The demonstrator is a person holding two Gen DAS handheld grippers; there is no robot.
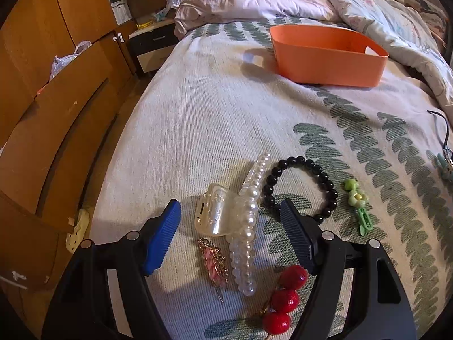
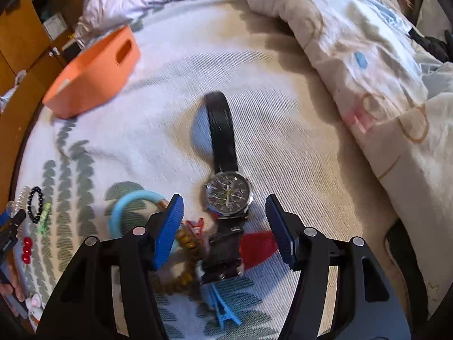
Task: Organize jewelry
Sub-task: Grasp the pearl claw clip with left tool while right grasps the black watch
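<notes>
Little is sorted yet: the orange basket [image 1: 328, 56] at twelve o'clock looks empty. Left gripper [image 1: 230, 235] gapes over the pearl clip [image 1: 249, 226]; right gripper [image 2: 223, 226] gapes over the watch [image 2: 228, 195].

A bed [image 1: 226, 107] is covered by a leaf-patterned spread, with a rumpled duvet [image 1: 368, 8] piled behind; wooden wardrobes [image 1: 56, 56] and a nightstand [image 1: 150, 45] are seen alongside.

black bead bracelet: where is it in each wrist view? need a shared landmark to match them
Left wrist: black bead bracelet lies centre-right, just beyond the right finger of the left gripper, between the pearl hair claw and the green flower clip.
Right wrist: far left edge, small, beside the green flower clip.
Shared landmark: orange basket.
</notes>
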